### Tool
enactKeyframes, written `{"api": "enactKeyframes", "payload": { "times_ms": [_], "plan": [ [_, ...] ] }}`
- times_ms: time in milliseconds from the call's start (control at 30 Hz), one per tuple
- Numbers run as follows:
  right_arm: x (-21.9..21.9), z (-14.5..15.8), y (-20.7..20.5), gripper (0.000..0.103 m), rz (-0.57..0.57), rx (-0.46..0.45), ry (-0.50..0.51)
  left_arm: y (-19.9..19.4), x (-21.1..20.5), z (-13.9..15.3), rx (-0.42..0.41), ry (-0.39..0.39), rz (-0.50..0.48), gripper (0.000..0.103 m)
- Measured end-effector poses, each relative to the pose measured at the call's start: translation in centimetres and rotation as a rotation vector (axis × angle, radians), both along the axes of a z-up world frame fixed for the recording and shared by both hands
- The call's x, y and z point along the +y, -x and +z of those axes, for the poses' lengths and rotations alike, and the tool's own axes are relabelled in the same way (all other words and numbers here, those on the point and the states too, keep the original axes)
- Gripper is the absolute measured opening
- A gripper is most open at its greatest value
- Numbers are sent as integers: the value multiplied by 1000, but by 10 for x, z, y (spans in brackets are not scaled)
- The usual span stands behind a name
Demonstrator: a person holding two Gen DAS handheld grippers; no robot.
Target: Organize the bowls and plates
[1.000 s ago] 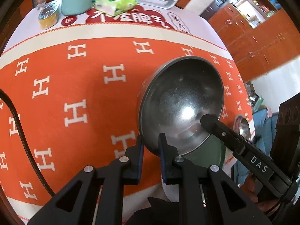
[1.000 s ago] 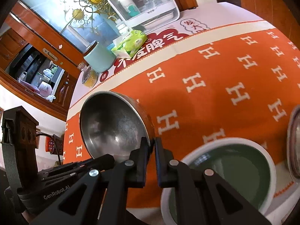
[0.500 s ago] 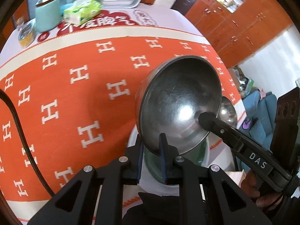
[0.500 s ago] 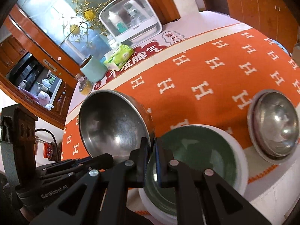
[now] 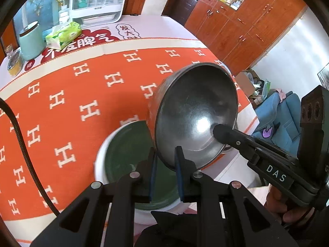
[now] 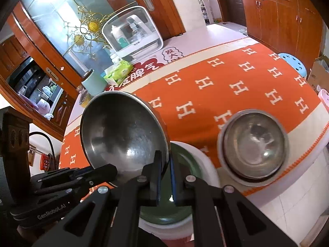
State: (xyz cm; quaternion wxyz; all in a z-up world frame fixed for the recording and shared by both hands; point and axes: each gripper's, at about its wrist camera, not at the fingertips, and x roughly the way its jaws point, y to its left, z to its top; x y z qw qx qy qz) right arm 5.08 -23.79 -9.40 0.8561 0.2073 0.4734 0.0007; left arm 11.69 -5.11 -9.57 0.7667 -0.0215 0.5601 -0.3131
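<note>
While both grippers — left [image 5: 165, 160], right [image 6: 164, 170] — clamp its rim from opposite sides, the steel bowl [image 5: 195, 113] hangs tilted above the green bowl [image 6: 185, 185]; 1 nested bowl [image 6: 254, 146] sits beside it.

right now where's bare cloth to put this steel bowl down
Free: the wide orange cloth between the green plate and the tissue pack with the mint canister. Crowded: the near edge, where the green plate and a second steel bowl sit side by side.
</note>
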Motion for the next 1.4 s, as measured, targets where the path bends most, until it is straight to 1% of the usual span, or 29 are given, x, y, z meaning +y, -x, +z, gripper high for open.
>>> {"api": "enactKeyframes", "payload": {
  "times_ms": [100, 400, 800, 1000, 1167, 1300, 1400],
  "plan": [
    [-15, 0, 6, 8, 1, 7, 5, 7, -18, 0, -3, -3, -2, 15],
    [-70, -9, 20, 8, 1, 46, -3, 24, -73, -9, 25, -4, 5, 15],
    [-127, -26, 15, 8, 43, 111, 13, 31, -136, -29, 76, -29, 29, 15],
    [-142, -34, 4, 8, 83, 144, 44, 27, -157, -42, 112, -43, 46, 15],
    [-153, -43, -4, 8, 118, 192, 67, 23, -172, -53, 153, -61, 57, 16],
    [-157, -51, -6, 9, 146, 225, 86, 24, -180, -59, 166, -89, 72, 16],
    [-162, -57, -7, 9, 139, 250, 93, 24, -183, -61, 167, -101, 79, 18]
  ]
}}
